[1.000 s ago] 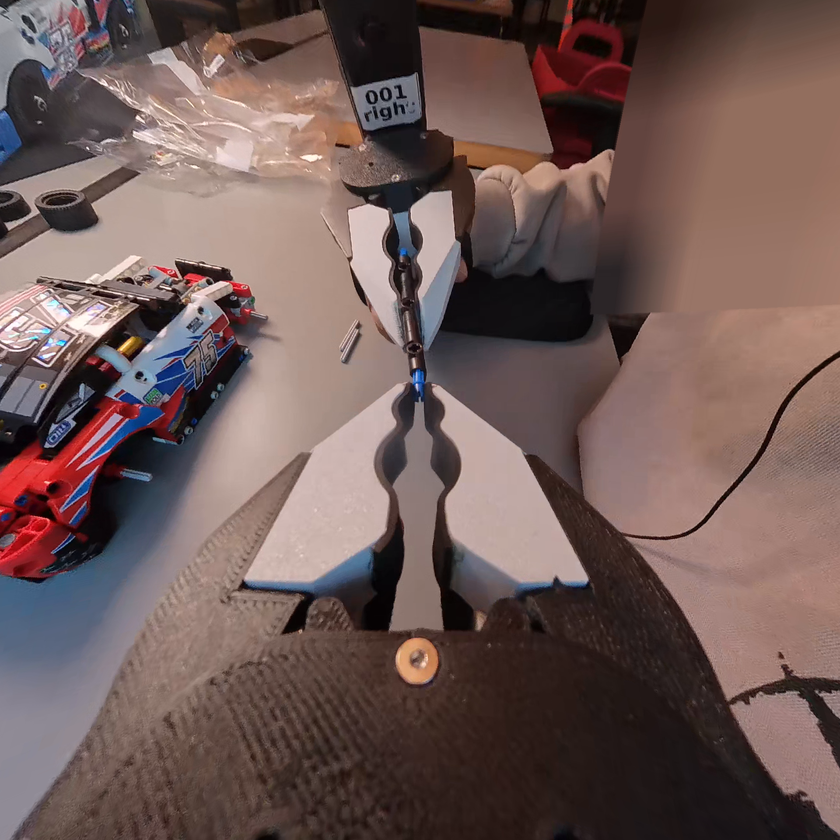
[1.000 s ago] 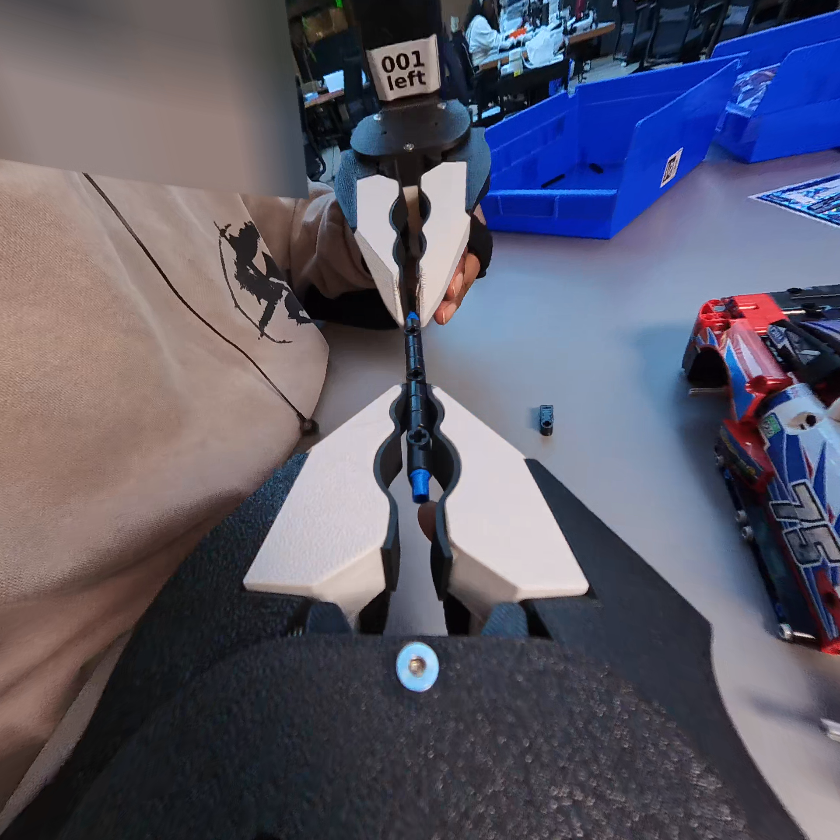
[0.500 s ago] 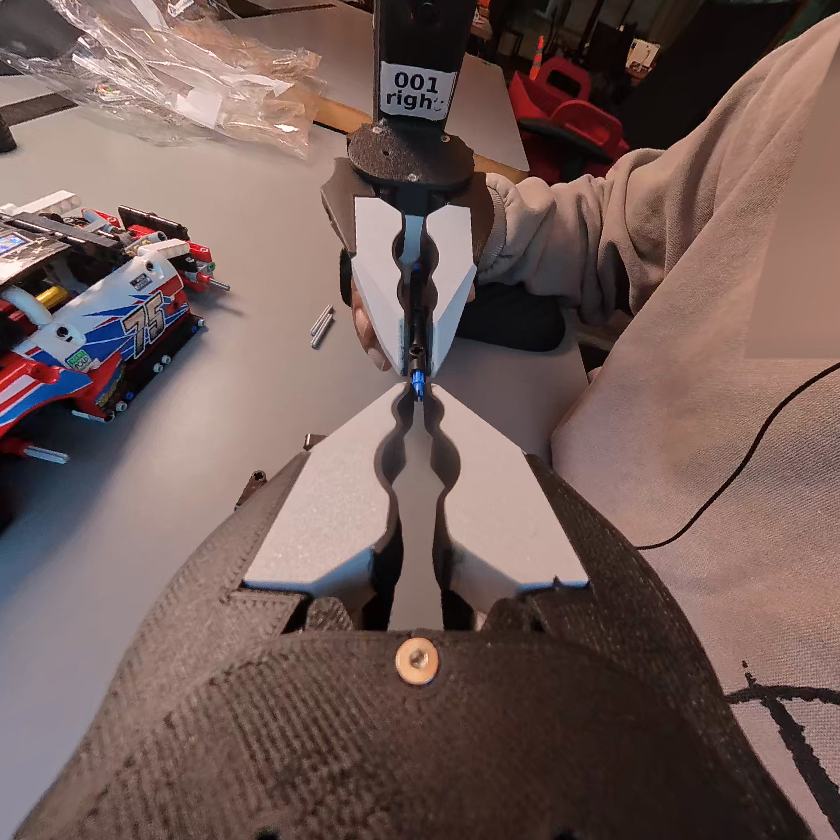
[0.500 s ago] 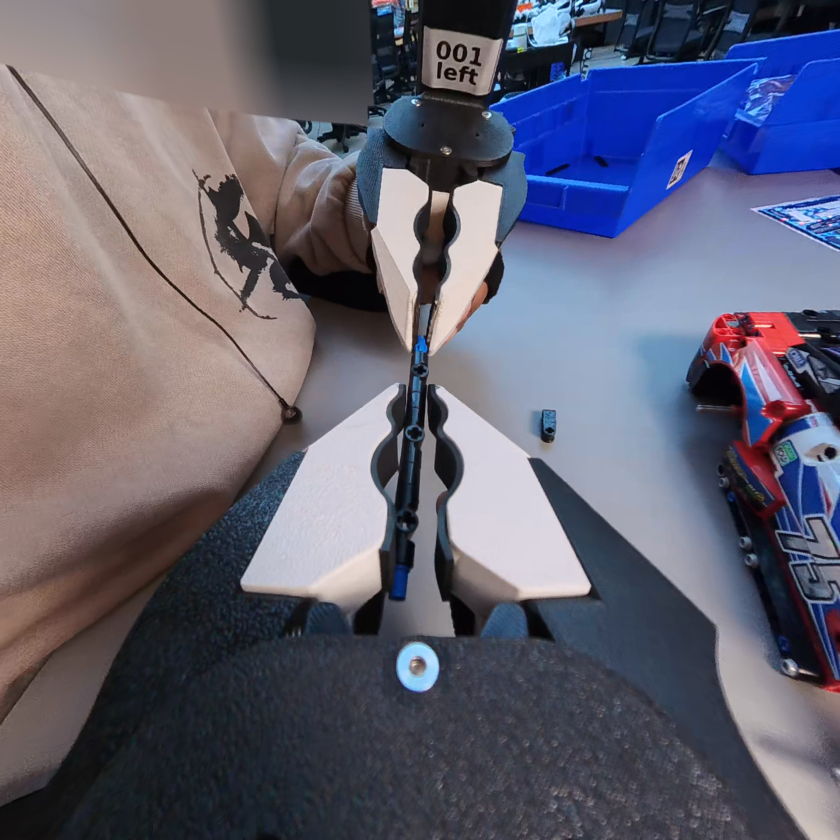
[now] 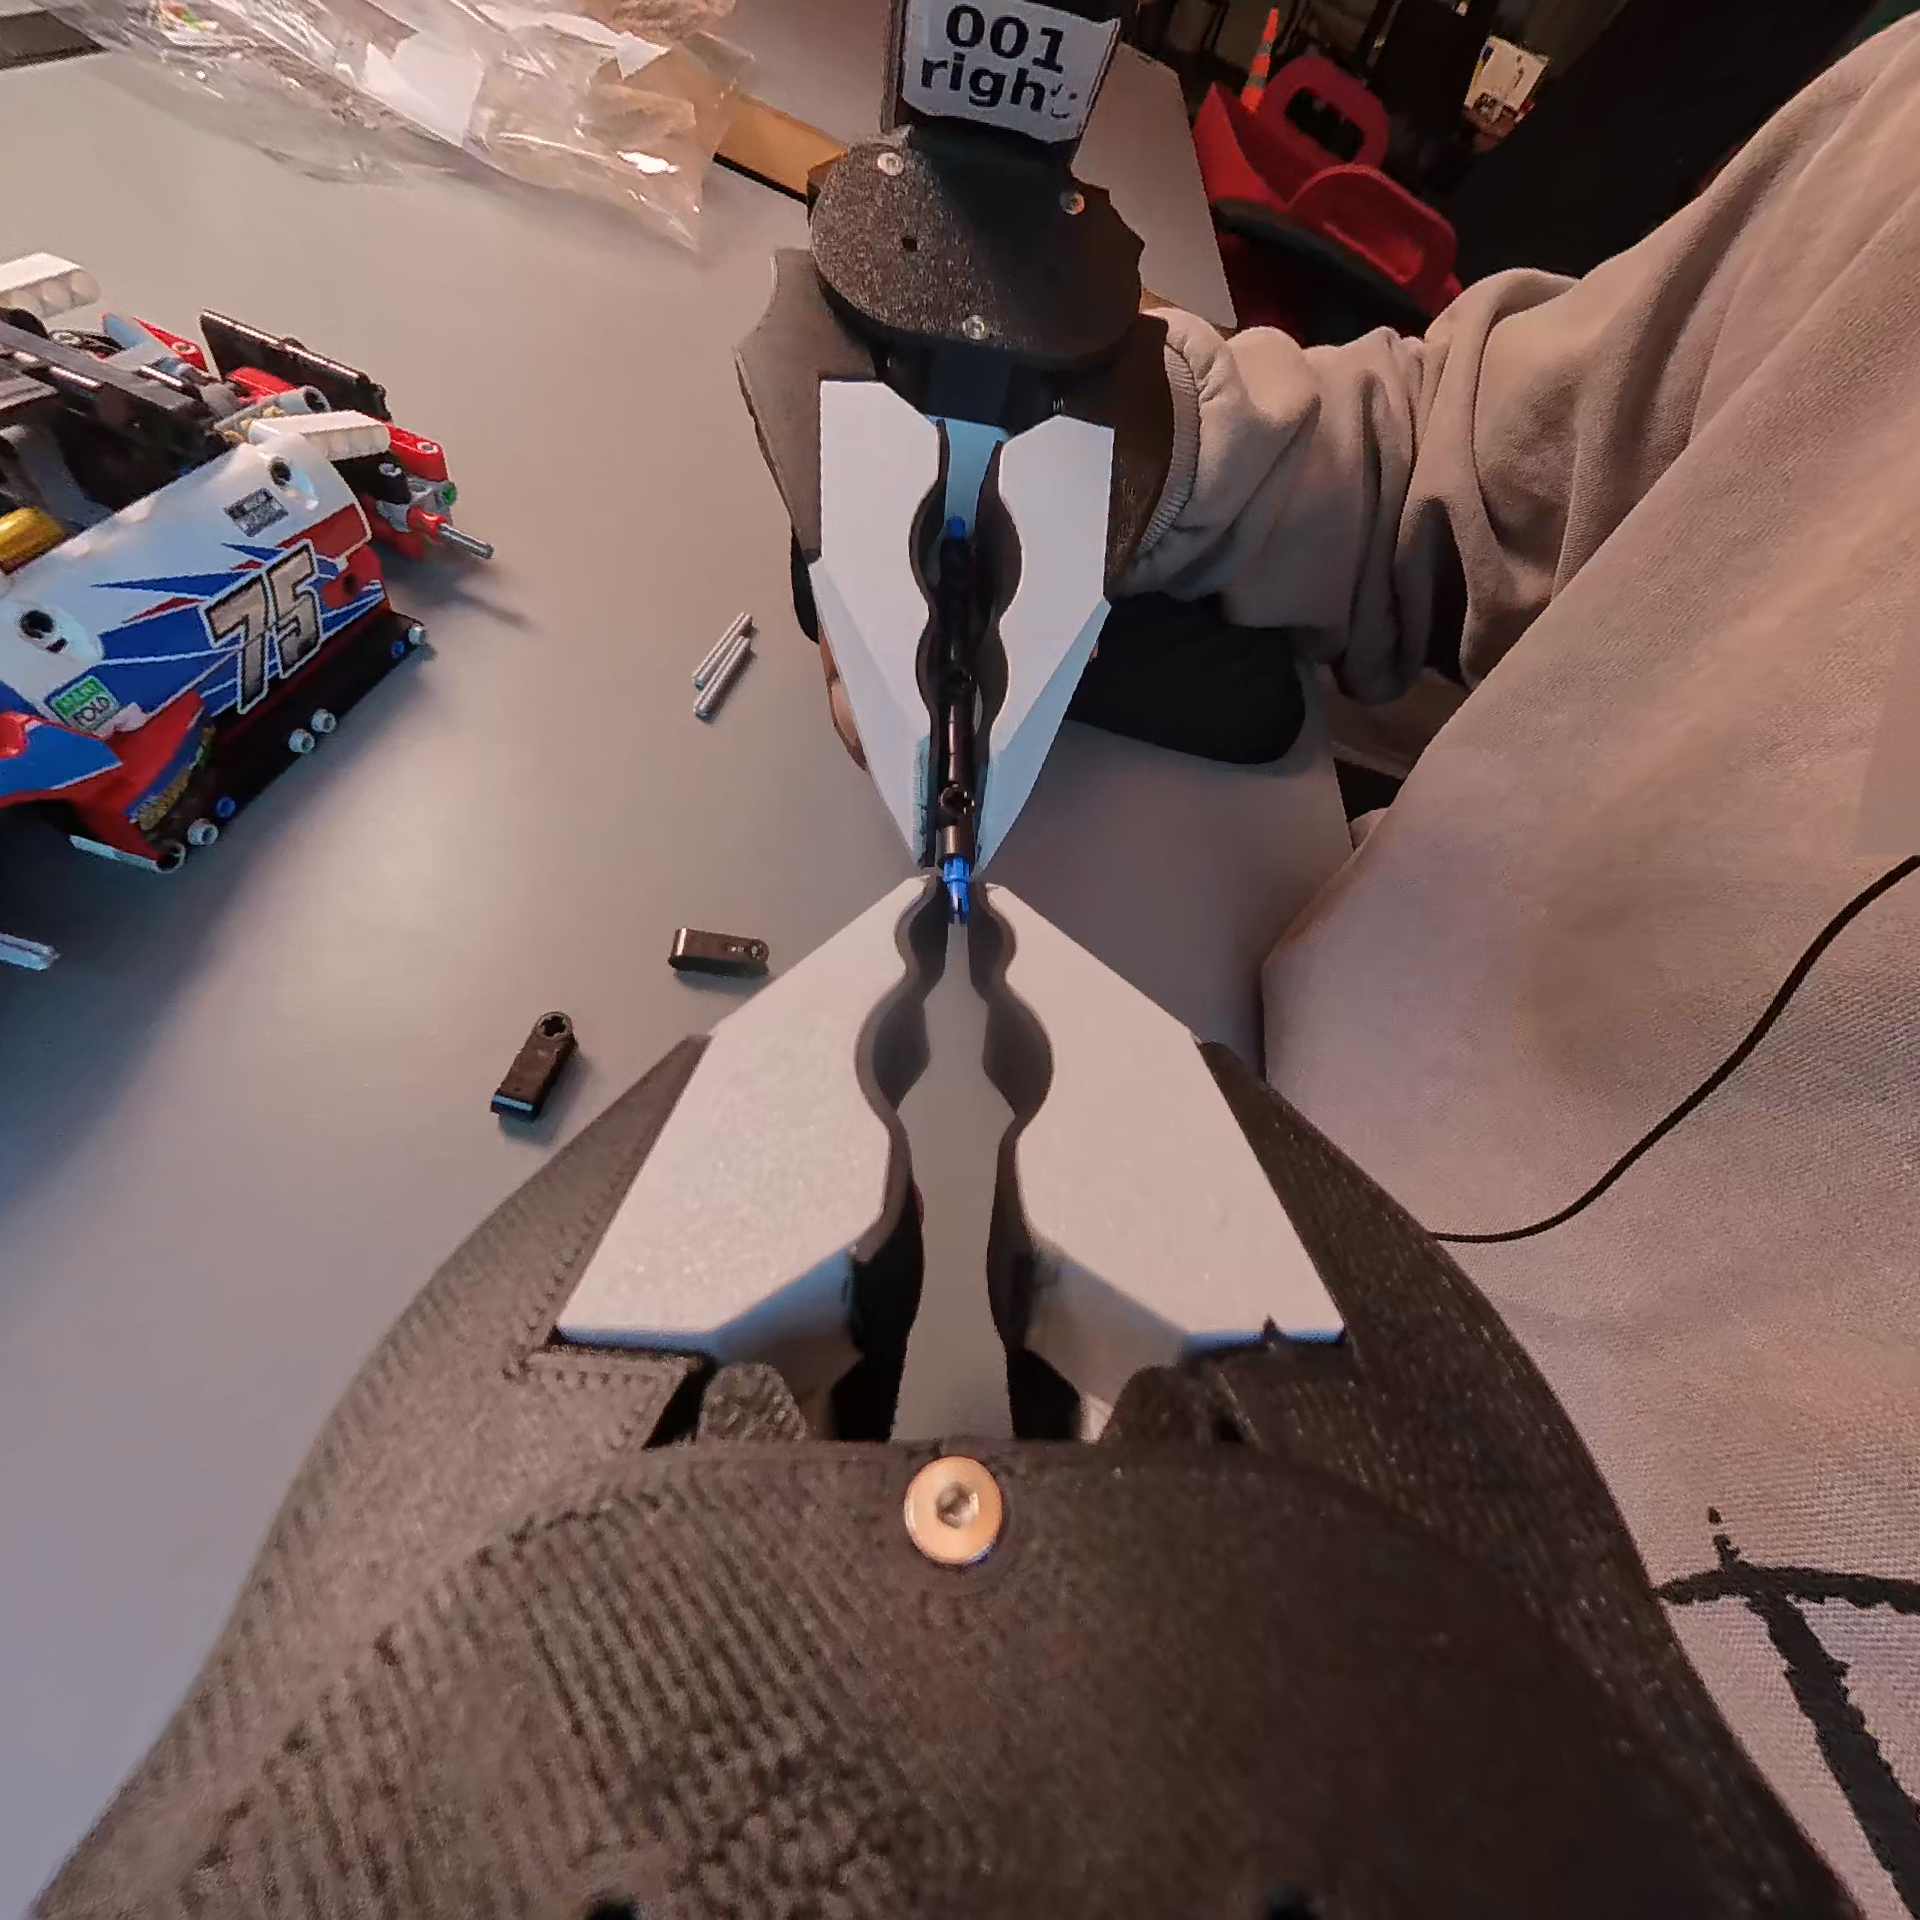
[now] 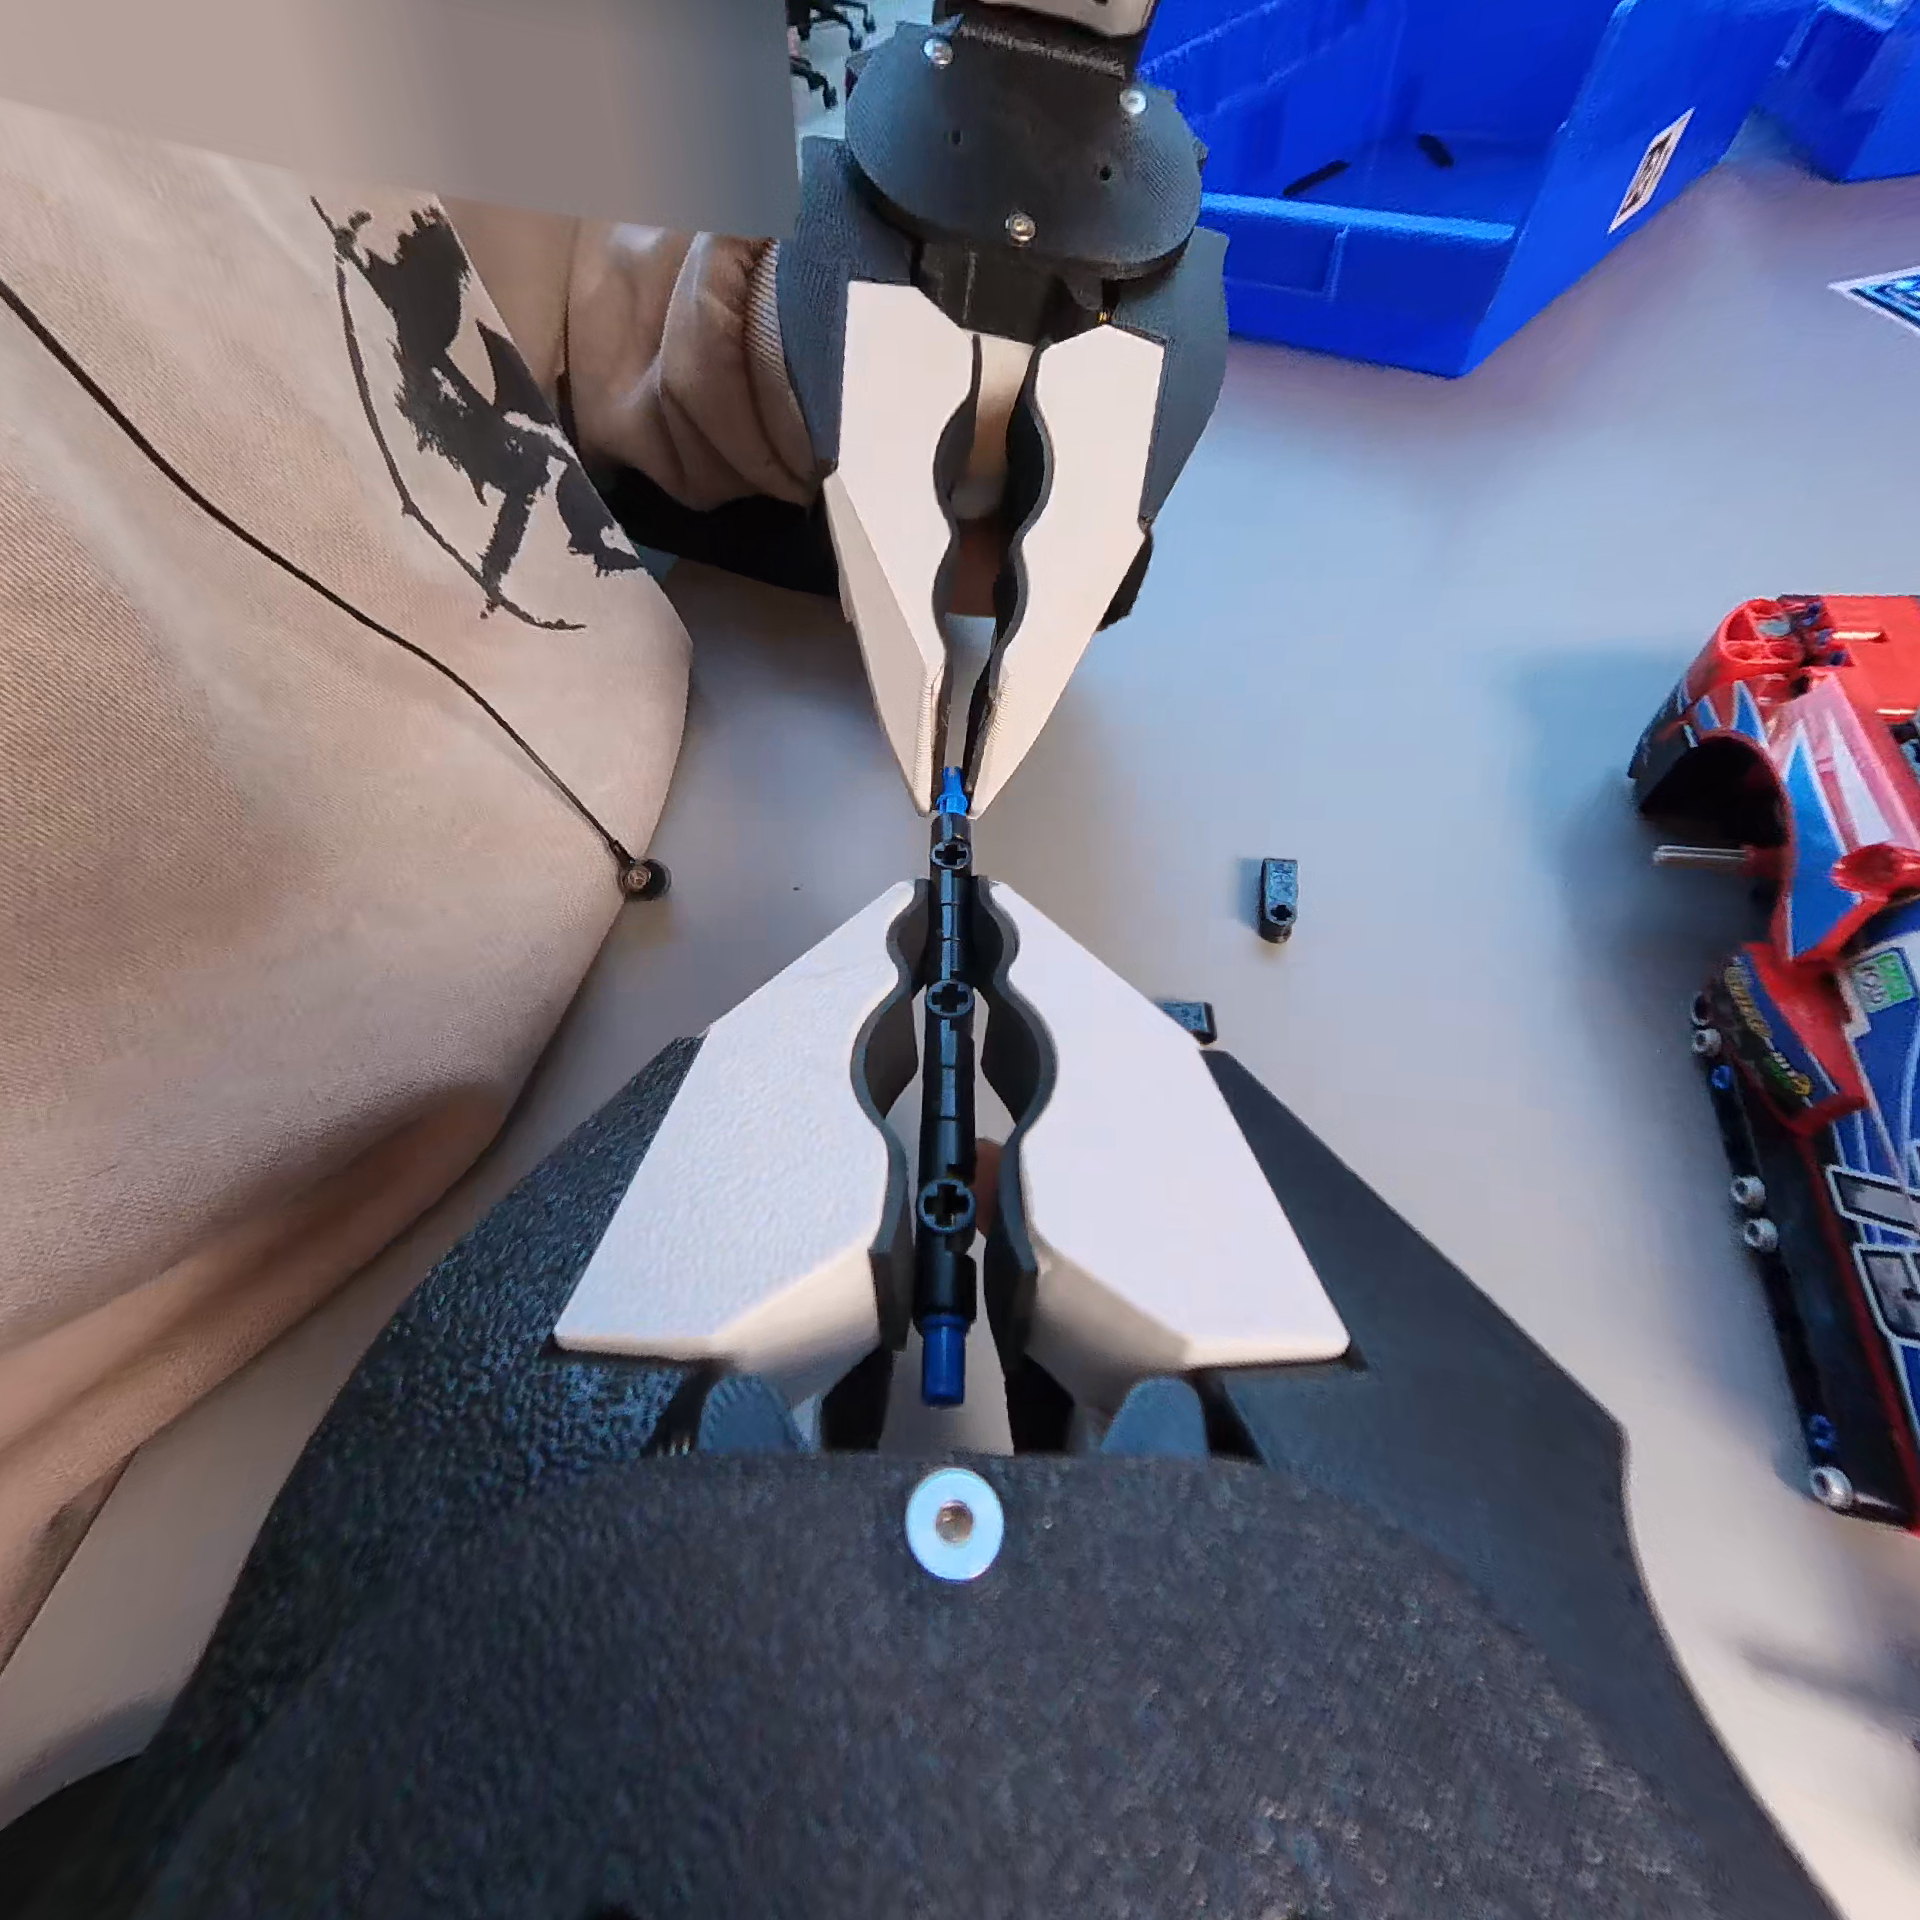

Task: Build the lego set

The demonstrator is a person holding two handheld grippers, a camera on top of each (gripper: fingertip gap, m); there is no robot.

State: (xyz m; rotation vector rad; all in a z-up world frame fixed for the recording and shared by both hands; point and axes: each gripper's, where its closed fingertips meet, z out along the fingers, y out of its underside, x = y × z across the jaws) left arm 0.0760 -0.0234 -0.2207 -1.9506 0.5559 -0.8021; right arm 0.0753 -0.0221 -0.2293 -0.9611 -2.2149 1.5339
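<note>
We've got the right gripper clamped on the black rod, centre frame. Left gripper pinches its blue tip. Toy car sits upper left.

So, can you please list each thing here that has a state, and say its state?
right gripper: shut on black beam
black beam: held level between the two grippers
left gripper: shut on blue pin
blue pin: sticks out of the beam's end
lego car: partly built, on the table
blue bin: open
</note>
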